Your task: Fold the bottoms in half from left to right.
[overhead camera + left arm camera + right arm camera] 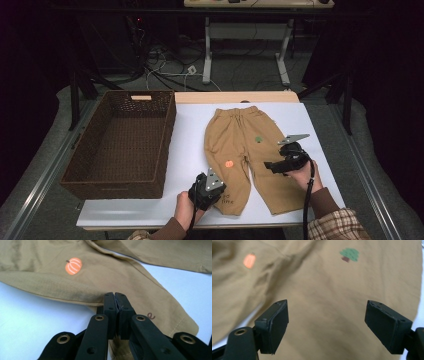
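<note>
Small tan cotton trousers (245,150) lie flat on the white table (190,135), waistband toward its far edge. The left gripper (115,295) pinches one leg's hem; the right gripper (325,323) hovers spread wide above the other leg. A brown wicker basket (80,150) sits at the table's left edge.

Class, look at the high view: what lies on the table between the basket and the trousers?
Nothing: between the basket and the trousers the high view shows only a bare strip of white table.
</note>
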{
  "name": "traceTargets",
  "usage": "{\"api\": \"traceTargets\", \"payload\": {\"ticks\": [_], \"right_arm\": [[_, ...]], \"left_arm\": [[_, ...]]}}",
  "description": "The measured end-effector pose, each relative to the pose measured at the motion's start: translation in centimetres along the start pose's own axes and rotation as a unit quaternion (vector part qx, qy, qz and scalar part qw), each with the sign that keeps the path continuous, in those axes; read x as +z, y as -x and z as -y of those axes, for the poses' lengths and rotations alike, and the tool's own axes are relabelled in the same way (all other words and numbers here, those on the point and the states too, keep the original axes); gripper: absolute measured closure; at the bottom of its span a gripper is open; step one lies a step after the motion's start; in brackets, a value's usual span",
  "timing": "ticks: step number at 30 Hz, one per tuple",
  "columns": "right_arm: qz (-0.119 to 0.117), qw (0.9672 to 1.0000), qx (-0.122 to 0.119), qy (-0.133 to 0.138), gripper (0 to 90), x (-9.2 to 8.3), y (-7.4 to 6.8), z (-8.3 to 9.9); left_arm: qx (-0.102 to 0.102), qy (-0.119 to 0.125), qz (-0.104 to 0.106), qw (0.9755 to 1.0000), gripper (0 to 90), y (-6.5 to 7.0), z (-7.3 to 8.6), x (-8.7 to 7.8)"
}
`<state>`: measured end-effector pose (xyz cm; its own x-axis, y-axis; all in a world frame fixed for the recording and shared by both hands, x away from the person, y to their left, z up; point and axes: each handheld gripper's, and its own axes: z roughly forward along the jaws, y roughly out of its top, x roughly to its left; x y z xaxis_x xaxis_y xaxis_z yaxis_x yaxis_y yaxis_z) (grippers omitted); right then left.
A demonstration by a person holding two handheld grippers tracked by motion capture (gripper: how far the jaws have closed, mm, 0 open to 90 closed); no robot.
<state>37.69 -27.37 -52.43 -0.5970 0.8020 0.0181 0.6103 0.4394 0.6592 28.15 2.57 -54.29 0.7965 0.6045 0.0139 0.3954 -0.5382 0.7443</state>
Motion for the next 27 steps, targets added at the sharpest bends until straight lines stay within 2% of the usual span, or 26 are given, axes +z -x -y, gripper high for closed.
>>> {"api": "traceTargets", "payload": {"ticks": [10, 12, 19, 22, 27], "right_arm": [[-0.013, 0.9993, -0.022, 0.025, 23.2, 0.4, -2.9, -1.4], [-0.018, 0.9990, -0.031, 0.026, 25.1, 0.6, -3.5, -1.6], [-0.033, 0.9980, -0.046, 0.028, 33.2, 1.2, -4.7, -2.1], [-0.038, 0.9975, -0.055, 0.024, 36.5, 1.7, -5.3, -2.4], [-0.054, 0.9957, -0.072, 0.022, 42.7, 2.4, -6.6, -3.0]], "left_arm": [[0.015, 0.012, 0.006, 0.9998, 87.9, 1.0, -0.7, 1.4], [0.023, 0.018, 0.008, 0.9995, 87.9, 1.3, -0.9, 1.8], [0.030, 0.012, 0.022, 0.9992, 87.9, 1.9, -1.2, 3.5], [0.027, 0.009, 0.029, 0.9992, 87.9, 2.2, -1.1, 4.1], [0.027, 0.019, 0.029, 0.9990, 87.6, 2.2, -1.1, 4.3]]}}
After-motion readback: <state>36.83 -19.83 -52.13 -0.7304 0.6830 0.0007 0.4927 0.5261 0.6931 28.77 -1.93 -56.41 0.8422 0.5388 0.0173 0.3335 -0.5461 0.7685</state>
